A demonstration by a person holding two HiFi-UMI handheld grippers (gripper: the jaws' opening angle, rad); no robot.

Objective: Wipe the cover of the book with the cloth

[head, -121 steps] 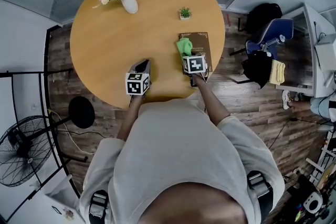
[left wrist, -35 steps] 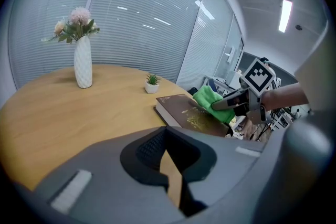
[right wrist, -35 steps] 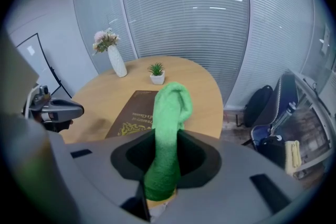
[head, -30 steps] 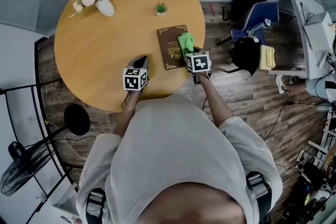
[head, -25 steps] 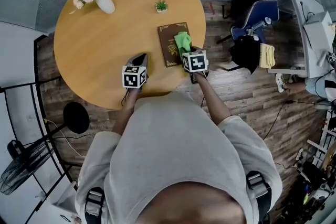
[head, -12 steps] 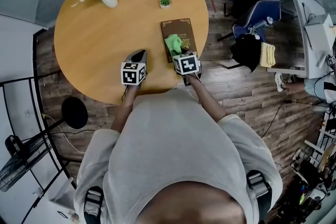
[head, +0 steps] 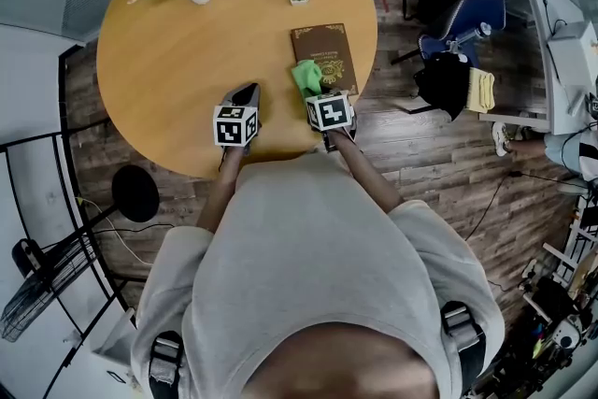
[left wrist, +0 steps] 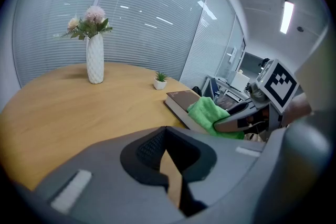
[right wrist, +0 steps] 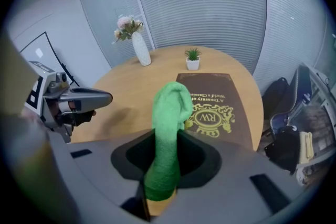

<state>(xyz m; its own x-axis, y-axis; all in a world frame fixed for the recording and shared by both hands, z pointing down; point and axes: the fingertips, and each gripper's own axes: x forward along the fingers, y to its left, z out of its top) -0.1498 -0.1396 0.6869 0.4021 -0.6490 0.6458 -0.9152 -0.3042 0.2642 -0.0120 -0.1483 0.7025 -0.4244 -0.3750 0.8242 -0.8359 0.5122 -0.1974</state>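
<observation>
The cloth (head: 306, 76) was drawn to the book's (head: 327, 51) near corner, pinched by the right gripper (right wrist: 160, 186); the left gripper (left wrist: 173, 186) was closed, empty. The unheld book could be shoved.

Left claw (head: 248, 94) closed, empty — right claw (head: 317, 92) clamps the cloth (head: 306, 75).

left gripper (left wrist: 169, 165) closed and empty; green cloth (left wrist: 209, 112) lies on book (left wrist: 181, 99).
</observation>
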